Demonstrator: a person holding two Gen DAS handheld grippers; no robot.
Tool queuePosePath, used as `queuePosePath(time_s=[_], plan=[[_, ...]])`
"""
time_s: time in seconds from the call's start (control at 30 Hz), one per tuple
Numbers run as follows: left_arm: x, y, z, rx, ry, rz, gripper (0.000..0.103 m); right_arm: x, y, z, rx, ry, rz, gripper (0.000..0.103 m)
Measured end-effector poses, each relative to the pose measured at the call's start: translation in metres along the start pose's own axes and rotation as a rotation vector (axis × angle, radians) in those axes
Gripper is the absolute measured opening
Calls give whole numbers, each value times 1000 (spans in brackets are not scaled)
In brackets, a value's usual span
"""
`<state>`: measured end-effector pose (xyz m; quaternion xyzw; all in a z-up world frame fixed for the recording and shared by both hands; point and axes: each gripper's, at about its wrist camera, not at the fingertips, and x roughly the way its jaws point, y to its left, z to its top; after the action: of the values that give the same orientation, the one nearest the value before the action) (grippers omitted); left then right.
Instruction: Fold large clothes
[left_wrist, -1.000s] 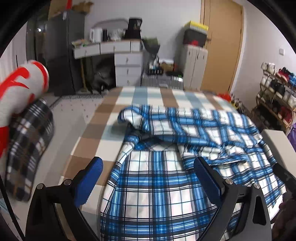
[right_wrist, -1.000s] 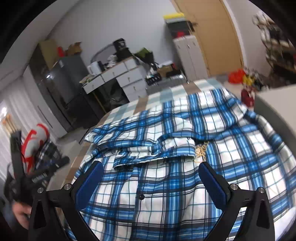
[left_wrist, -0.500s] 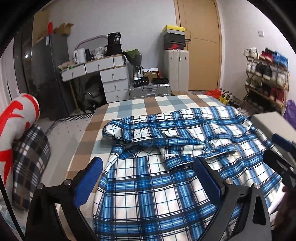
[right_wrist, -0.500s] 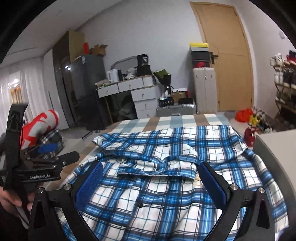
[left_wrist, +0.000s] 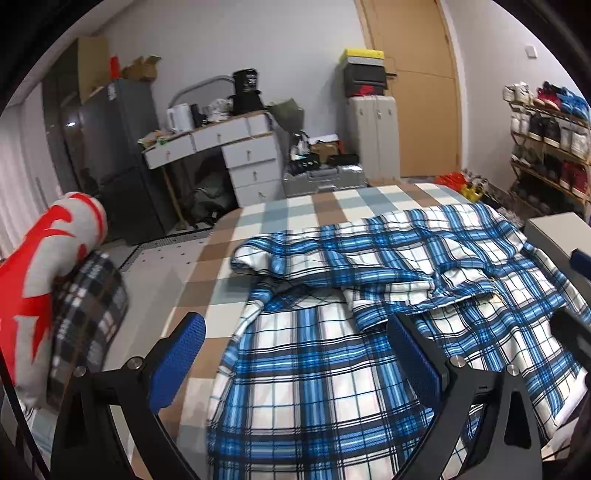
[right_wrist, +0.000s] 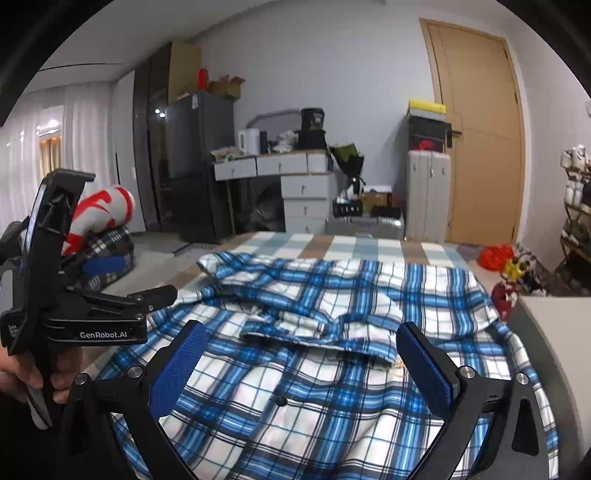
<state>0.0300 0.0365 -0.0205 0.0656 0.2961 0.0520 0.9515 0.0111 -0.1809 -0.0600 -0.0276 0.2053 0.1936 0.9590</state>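
Both grippers hung spread wide with nothing between their blue pads: the left gripper (left_wrist: 295, 356) and the right gripper (right_wrist: 301, 360). A hand (right_wrist: 22, 376) gripped the left one's handle.

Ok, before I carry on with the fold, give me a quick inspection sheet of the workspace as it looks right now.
Surface: bed with a checked brown, blue and white cover.
Job's things: blue plaid shirt spread on the bed, rumpled, a sleeve lying across its top, not yet folded.
Clutter: rolled red and grey cloth and dark plaid cloth beside the bed.
Grippers: left gripper open, over the shirt; right gripper open, over the shirt; neither holds cloth.
Cables: nothing seen.
Surroundings: desk, fridge, door, shoe rack.
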Motion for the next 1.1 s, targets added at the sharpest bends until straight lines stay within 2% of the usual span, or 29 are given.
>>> queuePosePath(time_s=[0.2,0.3,0.47,0.57,0.77,0.87,1.0,1.1], plan=[[-32,1,-9,2,-25,39,97,-33,6,11,16,-97,5,103],[-47,5,-19,-6,-40,80,97,-45,10,12,38,-110,28,103],[-60,13,-34,-22,3,73,97,-47,22,-7,86,-3,98,103],[-66,18,-47,-26,23,83,97,-48,29,-21,94,59,100,103],[-59,45,-85,-84,147,56,97,-58,25,-26,175,56,97,103],[-48,53,-100,-81,219,-15,97,-58,21,-26,198,55,100,103],[-26,47,-112,-69,375,-167,97,-57,18,-26,203,59,95,103],[-13,42,-118,-93,427,-256,97,-55,12,-28,214,73,95,103]])
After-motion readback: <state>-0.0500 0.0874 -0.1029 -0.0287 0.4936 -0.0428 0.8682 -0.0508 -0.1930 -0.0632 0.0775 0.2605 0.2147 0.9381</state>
